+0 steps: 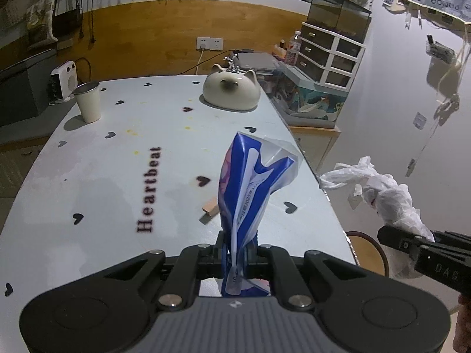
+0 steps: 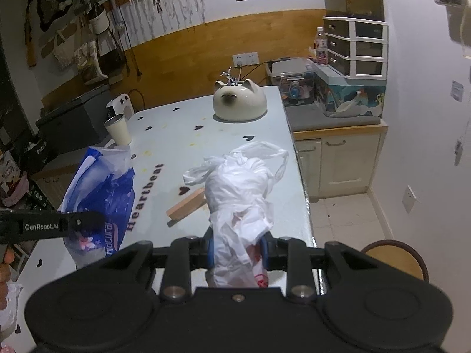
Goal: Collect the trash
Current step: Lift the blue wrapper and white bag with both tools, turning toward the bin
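Note:
My left gripper (image 1: 237, 251) is shut on a blue and white plastic wrapper (image 1: 250, 182) and holds it upright above the table (image 1: 117, 176). The wrapper also shows in the right wrist view (image 2: 100, 194) at the left, with the left gripper (image 2: 88, 223) on it. My right gripper (image 2: 237, 254) is shut on a crumpled white plastic bag (image 2: 238, 194) above the table's right side. In the left wrist view the bag (image 1: 379, 194) hangs off the table's right edge in the right gripper (image 1: 391, 235). A small wooden block (image 2: 186, 205) lies on the table between them.
A cat-shaped ceramic pot (image 1: 231, 89) stands at the far end of the table, a paper cup (image 1: 87, 101) at the far left. A cabinet with a tank and drawers (image 2: 350, 94) stands to the right. A round stool (image 2: 396, 260) is below the table's right edge.

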Tool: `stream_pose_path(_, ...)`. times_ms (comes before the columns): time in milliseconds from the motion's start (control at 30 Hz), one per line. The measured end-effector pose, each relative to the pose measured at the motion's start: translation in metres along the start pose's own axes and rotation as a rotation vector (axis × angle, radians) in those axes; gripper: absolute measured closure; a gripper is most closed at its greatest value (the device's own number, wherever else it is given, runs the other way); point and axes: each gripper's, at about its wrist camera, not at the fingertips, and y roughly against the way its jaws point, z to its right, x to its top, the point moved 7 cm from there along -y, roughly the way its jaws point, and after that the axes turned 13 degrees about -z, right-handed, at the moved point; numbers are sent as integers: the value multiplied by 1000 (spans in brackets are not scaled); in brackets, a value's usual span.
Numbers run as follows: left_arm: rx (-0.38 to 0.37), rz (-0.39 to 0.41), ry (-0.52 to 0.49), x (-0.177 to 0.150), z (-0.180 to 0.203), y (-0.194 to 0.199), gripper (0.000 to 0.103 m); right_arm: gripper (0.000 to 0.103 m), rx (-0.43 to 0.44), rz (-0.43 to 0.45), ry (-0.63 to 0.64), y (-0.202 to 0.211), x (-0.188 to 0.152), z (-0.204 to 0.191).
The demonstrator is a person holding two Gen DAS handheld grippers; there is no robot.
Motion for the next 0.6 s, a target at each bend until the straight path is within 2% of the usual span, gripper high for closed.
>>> stream_pose_path(333, -30, 14, -41, -11, 44, 9, 93, 74, -29, 47, -46, 37, -16, 32)
stream_pose_path(600, -62, 8, -92, -11, 109, 0, 93, 74, -63, 57, -117, 56, -33, 88)
